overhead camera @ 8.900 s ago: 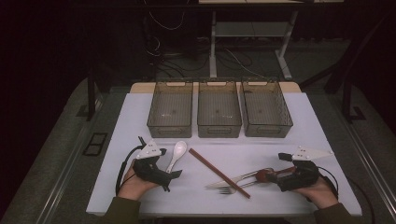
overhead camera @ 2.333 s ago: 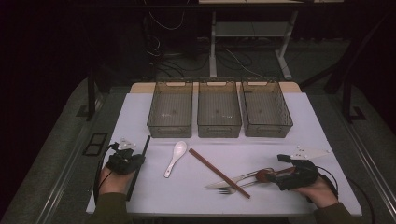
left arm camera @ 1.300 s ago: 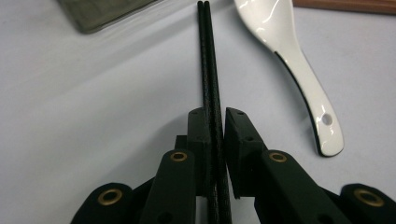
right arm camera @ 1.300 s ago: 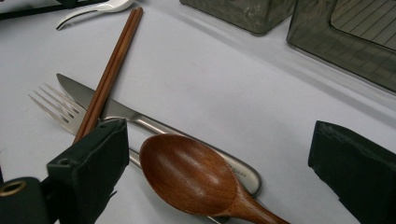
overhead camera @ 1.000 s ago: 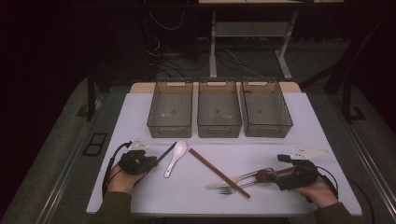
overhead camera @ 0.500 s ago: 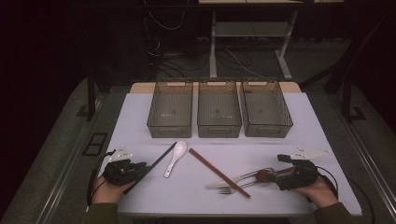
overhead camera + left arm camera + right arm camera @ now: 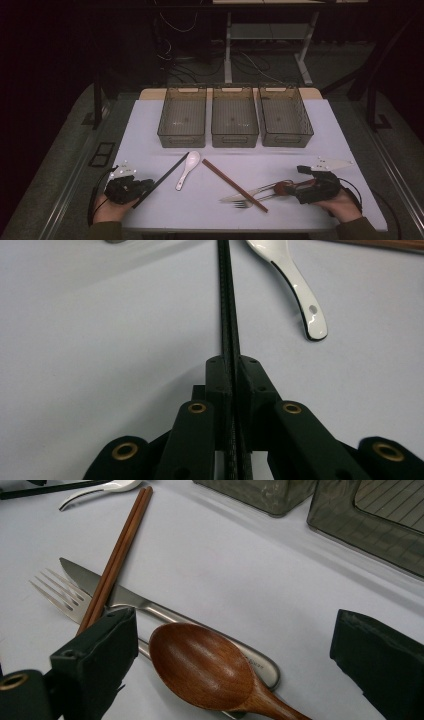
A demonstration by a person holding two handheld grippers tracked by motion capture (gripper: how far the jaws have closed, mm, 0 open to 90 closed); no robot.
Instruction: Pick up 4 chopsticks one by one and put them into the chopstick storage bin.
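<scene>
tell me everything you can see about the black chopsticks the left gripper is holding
The black chopsticks are a slim, dark, matte pair pressed side by side between the shut jaws of the left gripper. The jaws have just been closing on them. In the high view they slant up and right from the gripper, low over the white table, with their far tips close beside the white spoon. Whether they touch the spoon or table is unclear.

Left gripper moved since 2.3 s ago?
Yes. The left gripper now sits nearer the table's front edge, its black chopsticks pointing up toward the white spoon instead of away.
</scene>
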